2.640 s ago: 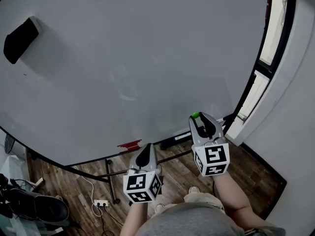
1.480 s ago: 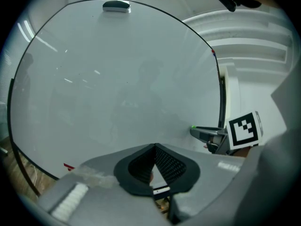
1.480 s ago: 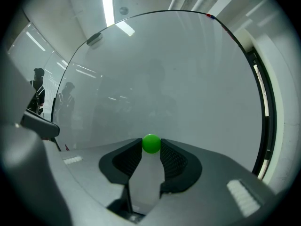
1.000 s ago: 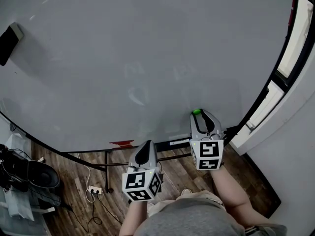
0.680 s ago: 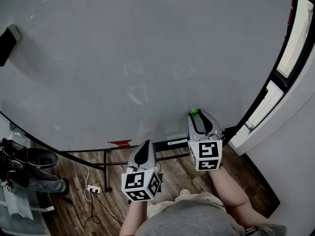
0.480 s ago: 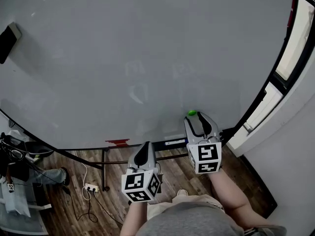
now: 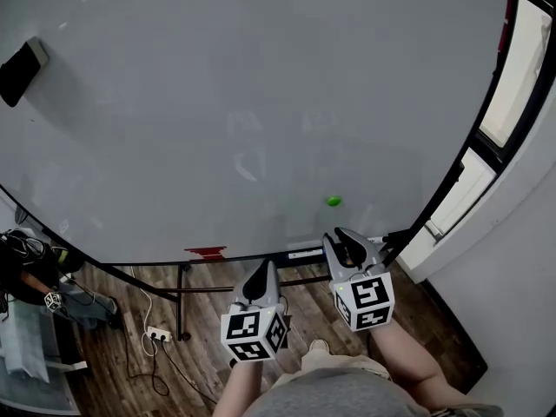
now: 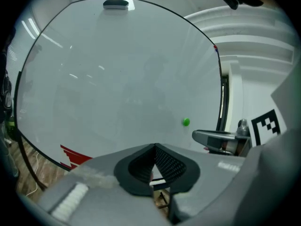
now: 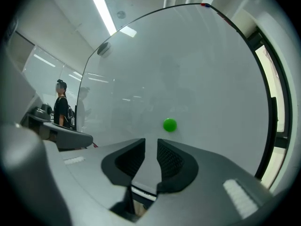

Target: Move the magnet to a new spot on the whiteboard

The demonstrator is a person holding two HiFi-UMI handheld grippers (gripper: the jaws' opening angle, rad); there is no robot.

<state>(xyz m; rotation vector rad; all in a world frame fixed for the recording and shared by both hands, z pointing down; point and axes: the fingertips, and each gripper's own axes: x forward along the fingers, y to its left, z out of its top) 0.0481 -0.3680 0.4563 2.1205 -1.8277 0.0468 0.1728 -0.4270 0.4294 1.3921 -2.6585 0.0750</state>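
The small green magnet (image 7: 334, 201) sticks to the whiteboard (image 7: 217, 102) low on its right side, with nothing touching it. My right gripper (image 7: 346, 243) hangs just below and short of it. Its jaws have just been closing, a narrow gap still shows between them, and nothing is in that gap. In the right gripper view the magnet (image 9: 170, 125) sits a little above the right gripper (image 9: 150, 144). My left gripper (image 7: 258, 276) is lower and to the left, its jaws meeting at the tip, empty. The left gripper view shows the magnet (image 8: 186, 122) up and to the right of the left gripper (image 8: 154, 147).
A black eraser (image 7: 22, 69) clings to the board's upper left. A red mark (image 7: 206, 253) sits at the lower edge, above the black stand. A window frame (image 7: 495, 102) borders the board on the right. A power strip (image 7: 156, 333) lies on the wood floor. A person (image 9: 61, 105) stands at the far left.
The magnet was between the right gripper's jaws against the board; now it stays alone on the board and that gripper has drawn back and down. The left gripper has dropped slightly.
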